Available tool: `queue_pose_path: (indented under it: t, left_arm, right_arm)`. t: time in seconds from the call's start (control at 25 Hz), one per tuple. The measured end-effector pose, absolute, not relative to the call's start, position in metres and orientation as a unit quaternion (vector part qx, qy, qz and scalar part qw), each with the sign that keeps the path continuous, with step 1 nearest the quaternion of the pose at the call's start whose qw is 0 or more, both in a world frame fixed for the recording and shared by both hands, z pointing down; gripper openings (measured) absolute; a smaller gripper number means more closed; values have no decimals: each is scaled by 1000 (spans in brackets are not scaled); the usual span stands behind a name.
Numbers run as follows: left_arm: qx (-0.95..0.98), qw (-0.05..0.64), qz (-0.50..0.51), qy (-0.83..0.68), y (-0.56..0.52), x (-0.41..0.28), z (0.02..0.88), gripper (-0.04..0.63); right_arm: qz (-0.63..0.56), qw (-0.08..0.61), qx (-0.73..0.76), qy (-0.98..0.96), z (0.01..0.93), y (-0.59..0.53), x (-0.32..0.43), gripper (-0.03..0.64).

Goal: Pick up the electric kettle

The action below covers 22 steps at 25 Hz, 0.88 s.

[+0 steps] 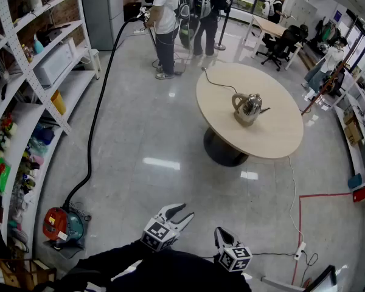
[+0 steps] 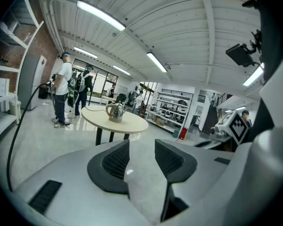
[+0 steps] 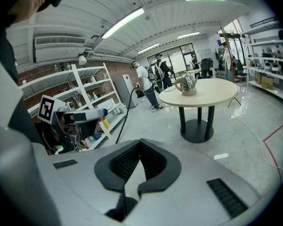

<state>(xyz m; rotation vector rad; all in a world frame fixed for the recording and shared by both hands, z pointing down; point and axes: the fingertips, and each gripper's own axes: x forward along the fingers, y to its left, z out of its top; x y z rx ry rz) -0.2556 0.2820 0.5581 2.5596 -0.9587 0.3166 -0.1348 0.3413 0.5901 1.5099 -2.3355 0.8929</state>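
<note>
A shiny metal electric kettle point(image 1: 249, 108) stands on a round beige table point(image 1: 274, 135) across the room, far from both grippers. A thin black cord point(image 1: 214, 81) trails over the tabletop behind it. The left gripper view shows the kettle point(image 2: 115, 111) small and distant; the right gripper view shows it point(image 3: 186, 84) too. My left gripper point(image 1: 181, 212) is held low near my body, its jaws open with nothing between them point(image 2: 141, 152). Beside it my right gripper point(image 1: 222, 234) is shut and empty point(image 3: 140, 147).
White shelving point(image 1: 30, 96) with boxes and toys lines the left wall. A red and teal vacuum point(image 1: 64, 224) sits by it, and its black hose point(image 1: 100, 102) runs across the floor. Two people point(image 1: 167, 17) stand beyond the table. Red floor tape point(image 1: 316, 194) and a power strip point(image 1: 300, 251) lie at right.
</note>
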Motion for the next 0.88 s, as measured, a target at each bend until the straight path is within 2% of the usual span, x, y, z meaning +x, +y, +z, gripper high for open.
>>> queue_pose_path:
  t: [0.24, 0.4, 0.56, 0.88]
  left_arm:
    - [913, 240, 74, -322, 401, -137, 541, 181]
    - [921, 249, 132, -269, 496, -77, 569, 176]
    - [905, 281, 162, -276, 531, -65, 578, 175]
    - [916, 245, 136, -286, 546, -76, 559, 175]
  right_arm:
    - [317, 89, 520, -789, 598, 467, -55, 14]
    - [335, 80, 516, -784, 632, 543, -13, 14]
    - [355, 73, 520, -773, 643, 589, 13, 14]
    - [351, 73, 523, -773, 641, 605, 5, 14]
